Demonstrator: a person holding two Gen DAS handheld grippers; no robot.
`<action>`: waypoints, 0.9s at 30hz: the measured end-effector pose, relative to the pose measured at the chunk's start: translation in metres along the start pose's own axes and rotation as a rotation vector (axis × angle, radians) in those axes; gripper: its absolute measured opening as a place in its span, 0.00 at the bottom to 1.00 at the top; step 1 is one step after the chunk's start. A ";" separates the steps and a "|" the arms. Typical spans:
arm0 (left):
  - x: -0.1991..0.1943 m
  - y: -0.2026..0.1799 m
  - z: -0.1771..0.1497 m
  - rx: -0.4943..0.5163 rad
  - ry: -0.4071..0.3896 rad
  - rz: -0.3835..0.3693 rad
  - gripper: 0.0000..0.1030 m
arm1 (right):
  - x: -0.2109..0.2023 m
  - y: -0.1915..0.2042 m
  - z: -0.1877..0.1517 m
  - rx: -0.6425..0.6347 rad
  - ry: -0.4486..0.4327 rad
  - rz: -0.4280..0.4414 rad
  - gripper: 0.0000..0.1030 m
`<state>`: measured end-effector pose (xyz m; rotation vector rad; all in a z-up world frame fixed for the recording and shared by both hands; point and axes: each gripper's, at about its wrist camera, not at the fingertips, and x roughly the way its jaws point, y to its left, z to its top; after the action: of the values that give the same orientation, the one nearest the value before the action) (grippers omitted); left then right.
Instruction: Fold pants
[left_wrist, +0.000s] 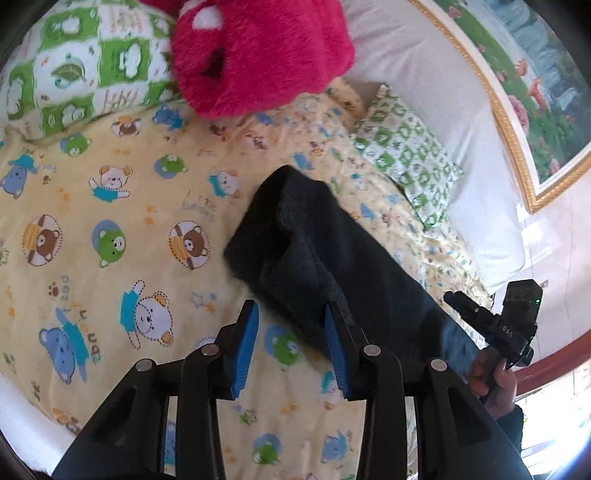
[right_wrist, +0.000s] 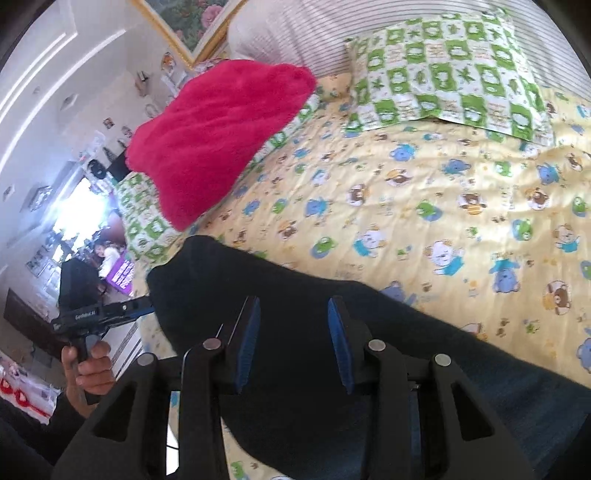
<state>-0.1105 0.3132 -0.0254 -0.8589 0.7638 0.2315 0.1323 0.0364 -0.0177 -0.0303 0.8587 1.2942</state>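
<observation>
1. Pants (left_wrist: 314, 254), dark, lie bunched across the yellow bear-print bed sheet (left_wrist: 110, 206); one end is folded over near the bed's middle.
2. Left tongs (left_wrist: 291, 332) spread apart, nothing between the pads; the right-hand pad sits at the pants' edge, with bare sheet under the gap.
3. Right tongs (right_wrist: 293, 328) spread, over the dark cloth, gripping nothing visible.
4. Open sheet lies wide on both sides of the pants.
5. Bed's far edge is crowded: red plush toy (left_wrist: 258, 51), green-checked pillow (right_wrist: 450, 70), white headboard (left_wrist: 424, 74).
6. Framed flower painting (left_wrist: 535, 85) hangs on the wall.
7. Readable writing: "GenRobot.AI" on the left gripper body in the right wrist view; sheet lettering blurred.
</observation>
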 end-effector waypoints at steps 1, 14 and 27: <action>0.005 0.003 0.002 -0.012 0.007 -0.001 0.36 | -0.001 -0.004 0.001 0.005 0.000 -0.010 0.39; 0.039 0.000 0.026 0.009 0.033 0.047 0.50 | 0.046 -0.047 0.028 0.056 0.141 -0.092 0.39; 0.061 -0.020 0.024 0.031 -0.005 0.083 0.25 | 0.066 -0.014 0.006 -0.106 0.202 -0.085 0.17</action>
<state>-0.0453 0.3118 -0.0459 -0.7983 0.7971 0.2945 0.1488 0.0890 -0.0565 -0.2833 0.9495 1.2697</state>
